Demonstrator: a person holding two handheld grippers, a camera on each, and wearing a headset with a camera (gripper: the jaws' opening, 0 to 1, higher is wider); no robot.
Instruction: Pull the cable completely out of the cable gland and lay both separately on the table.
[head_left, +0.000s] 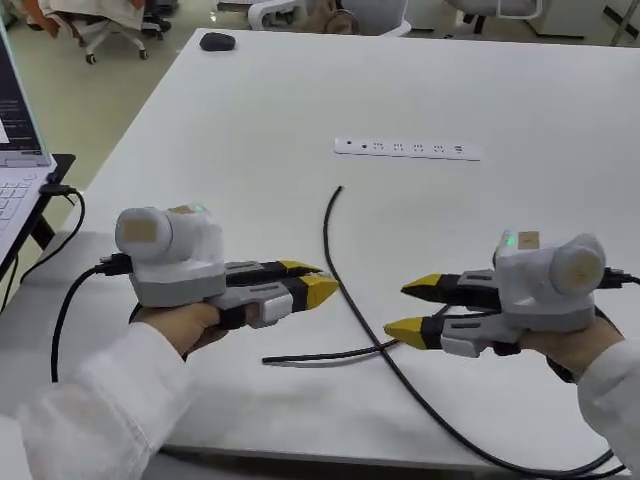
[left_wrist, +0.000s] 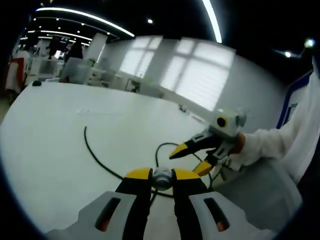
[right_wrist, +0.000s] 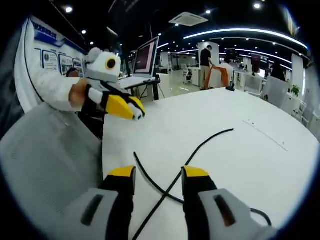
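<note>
Found small silvery round cable gland (left_wrist: 161, 178) pinched in closed left claw (head_left: 318, 280), thin black cable (head_left: 330, 250) loose on white surface (head_left: 500, 220) below spread, empty right claw (head_left: 408, 308). Set gland well apart (release low).

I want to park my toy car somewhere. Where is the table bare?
Bare table lies between the mouse and the power strip, and right of the strip. It is crowded at the near edge, where the black cable crosses between the left gripper and right gripper.
</note>
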